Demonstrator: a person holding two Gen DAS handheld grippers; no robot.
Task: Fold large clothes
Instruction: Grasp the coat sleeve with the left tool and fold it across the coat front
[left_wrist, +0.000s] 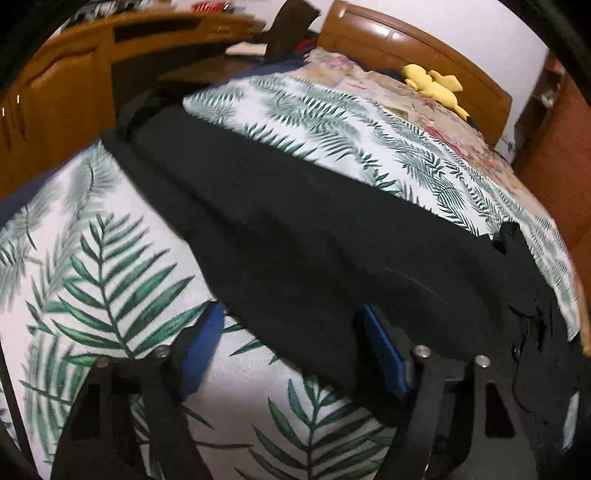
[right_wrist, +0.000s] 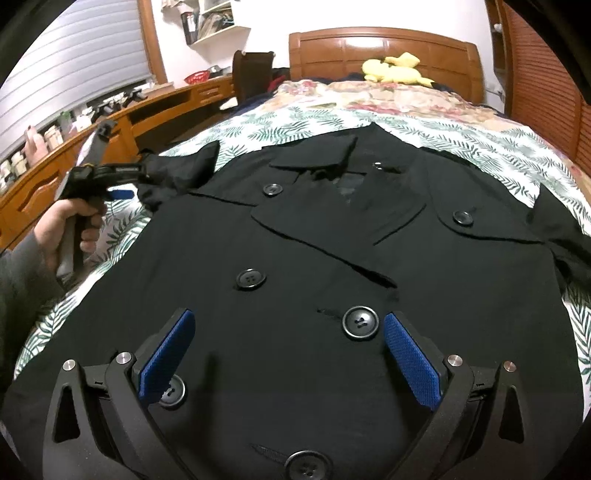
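Right gripper (right_wrist: 288, 354): jaws wide apart, nothing between pads, poised over front of black coat (right_wrist: 295, 258) near large button (right_wrist: 361, 322). Left gripper (left_wrist: 291, 350): jaws apart, coat's side edge lying between them, pads not pressing. Coat spread flat, front up, on bed's leaf-print sheet (left_wrist: 110, 266). Yellow plush toy (right_wrist: 395, 68) by wooden headboard (right_wrist: 384, 48).

the left wrist view looks from the bed's left side, close above the leaf-print sheet (left_wrist: 110, 280), across the black coat (left_wrist: 295, 229) toward the headboard (left_wrist: 406, 44). the right wrist view hovers close over the coat's front (right_wrist: 295, 258), facing the headboard (right_wrist: 384, 48). both share coat, sheet, yellow toy (left_wrist: 436, 85).
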